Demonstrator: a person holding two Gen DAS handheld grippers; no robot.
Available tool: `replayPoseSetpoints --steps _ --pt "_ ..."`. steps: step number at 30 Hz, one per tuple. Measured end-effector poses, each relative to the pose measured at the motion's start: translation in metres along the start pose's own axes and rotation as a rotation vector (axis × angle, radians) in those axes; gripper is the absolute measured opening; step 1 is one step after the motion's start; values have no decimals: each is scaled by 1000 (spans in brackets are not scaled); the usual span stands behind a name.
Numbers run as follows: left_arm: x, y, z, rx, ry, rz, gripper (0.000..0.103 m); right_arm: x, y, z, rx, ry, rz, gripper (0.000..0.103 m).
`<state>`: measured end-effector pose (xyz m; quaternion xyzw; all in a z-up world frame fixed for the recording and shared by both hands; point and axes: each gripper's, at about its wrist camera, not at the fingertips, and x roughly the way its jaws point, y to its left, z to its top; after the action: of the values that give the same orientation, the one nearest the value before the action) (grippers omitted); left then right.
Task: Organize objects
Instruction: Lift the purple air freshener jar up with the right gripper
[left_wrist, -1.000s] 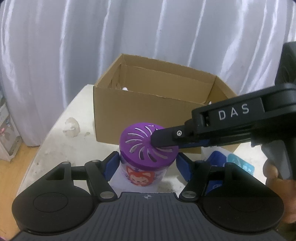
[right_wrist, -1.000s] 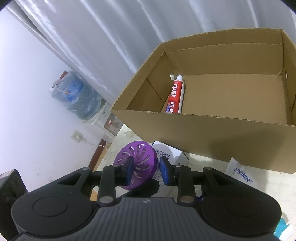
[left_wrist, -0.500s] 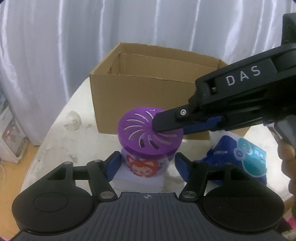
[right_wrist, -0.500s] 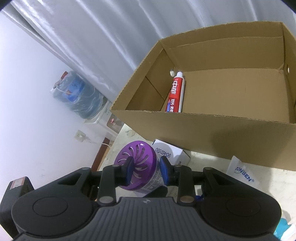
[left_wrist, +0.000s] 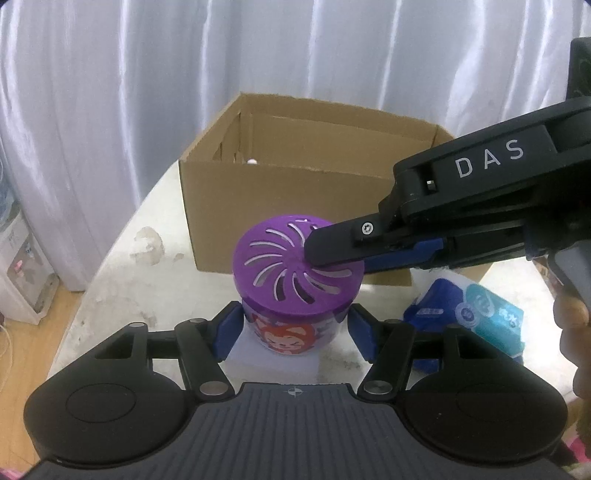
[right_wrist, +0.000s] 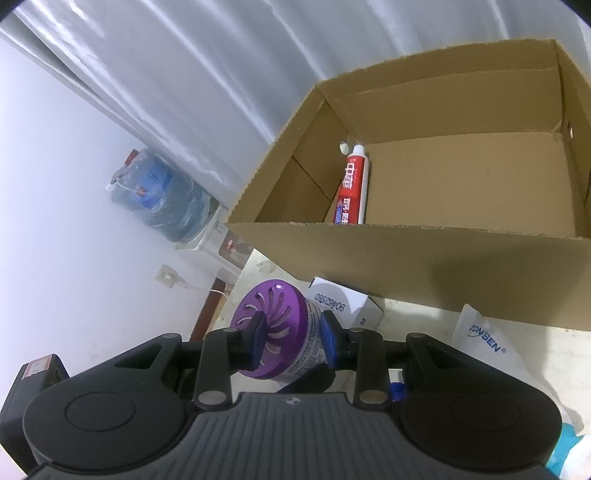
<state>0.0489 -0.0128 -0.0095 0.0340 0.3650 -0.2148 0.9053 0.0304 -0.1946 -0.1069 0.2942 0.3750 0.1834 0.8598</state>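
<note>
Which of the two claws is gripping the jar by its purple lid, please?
The right claw: it pinches the lid, while the left claw flanks the jar body below.

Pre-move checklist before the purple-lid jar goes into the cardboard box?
1. Right claw grip on the jar: ok, pads pinch the lid.
2. Left claw placed around the jar body: ok, but a gap shows at one pad, so it is not clamped.
3. Cardboard box top open: ok.
4. Free floor in the box beside the toothpaste: ok.
5. Jar clear of the white carton under or behind it: cannot tell.
</note>
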Motion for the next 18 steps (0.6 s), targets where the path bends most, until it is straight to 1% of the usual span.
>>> replayPoseSetpoints --steps 11,18 --pt "-18 -7 -4 15 -25 10 61 -16 3 -2 -3 -29 19 35" --pt "-23 -9 -7 22 -37 15 61 -26 6 -4 -9 -44 30 35"
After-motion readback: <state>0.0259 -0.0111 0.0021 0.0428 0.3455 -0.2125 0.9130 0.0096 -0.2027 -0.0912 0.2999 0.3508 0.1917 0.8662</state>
